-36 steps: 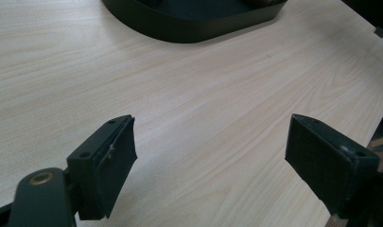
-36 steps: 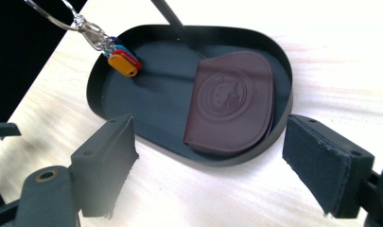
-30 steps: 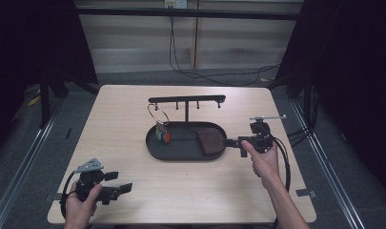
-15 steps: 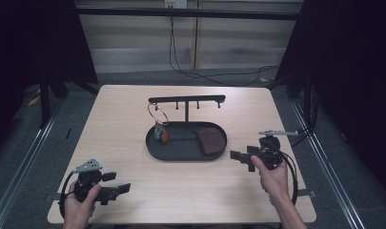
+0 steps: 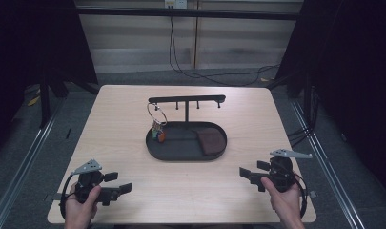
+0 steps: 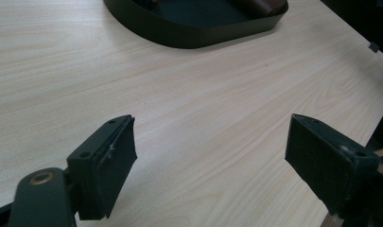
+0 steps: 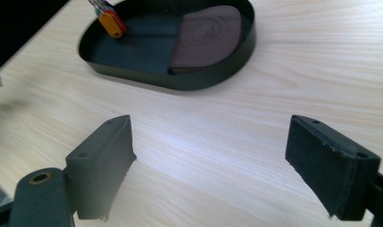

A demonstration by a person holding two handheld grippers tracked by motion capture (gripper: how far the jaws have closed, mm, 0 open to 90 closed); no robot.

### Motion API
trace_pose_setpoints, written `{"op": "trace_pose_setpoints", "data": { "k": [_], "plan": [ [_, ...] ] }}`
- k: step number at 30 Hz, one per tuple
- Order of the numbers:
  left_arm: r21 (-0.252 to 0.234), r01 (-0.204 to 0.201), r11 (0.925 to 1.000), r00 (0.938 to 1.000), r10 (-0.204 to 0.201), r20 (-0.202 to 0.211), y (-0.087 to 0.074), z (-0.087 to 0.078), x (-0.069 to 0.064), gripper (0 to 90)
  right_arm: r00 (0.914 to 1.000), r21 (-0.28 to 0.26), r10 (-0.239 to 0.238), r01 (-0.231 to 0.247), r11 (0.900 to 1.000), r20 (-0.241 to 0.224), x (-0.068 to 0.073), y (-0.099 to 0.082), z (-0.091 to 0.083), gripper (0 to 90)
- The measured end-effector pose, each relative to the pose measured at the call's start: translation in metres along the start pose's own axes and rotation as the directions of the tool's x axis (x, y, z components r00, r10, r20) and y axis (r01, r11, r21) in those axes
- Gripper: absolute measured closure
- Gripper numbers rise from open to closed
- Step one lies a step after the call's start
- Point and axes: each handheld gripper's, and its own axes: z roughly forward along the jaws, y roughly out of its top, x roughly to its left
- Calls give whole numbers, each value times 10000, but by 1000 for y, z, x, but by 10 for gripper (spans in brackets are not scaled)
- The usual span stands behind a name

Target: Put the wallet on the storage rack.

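Observation:
A black oval tray (image 5: 181, 155) with a T-shaped hanger bar (image 5: 187, 99) stands at the table's middle. A key ring with coloured tags (image 5: 157, 130) hangs from the bar's left peg, down into the tray. A brown leather wallet (image 5: 209, 140) lies in the tray's right half; the right gripper view shows the wallet (image 7: 208, 35) and the tags (image 7: 108, 21) too. My left gripper (image 5: 119, 182) is open near the front left corner, its jaws wide over bare wood (image 6: 210, 156). My right gripper (image 5: 247, 174) is open near the front right, empty (image 7: 210, 161), pointing at the tray.
The light wooden table (image 5: 119, 124) has its front edge just behind both hands. Dark floor, metal rails and cables surround it. The tray's rim (image 6: 198, 35) lies ahead of the left gripper.
My right gripper has pulled back from the tray's right end toward the table's front right, empty. The wallet stays in the tray. The left gripper has barely moved.

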Motion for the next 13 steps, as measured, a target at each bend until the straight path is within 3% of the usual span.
{"op": "trace_pose_setpoints", "data": {
  "k": [2,8,13],
  "plan": [
    [58,-4,10000,10000,4,-72,-1,0,-1,168,9996,-38,-205,205,9998,190,0,-5,1,157],
    [284,-172,9994,9996,178,-199,-2,0,-3,169,9996,-294,271,-269,9992,60,-6,-23,2,162],
    [236,-210,9995,9997,214,-153,-3,-3,-3,169,9992,-156,313,-309,9994,237,-10,-33,3,162]
  ]
}}
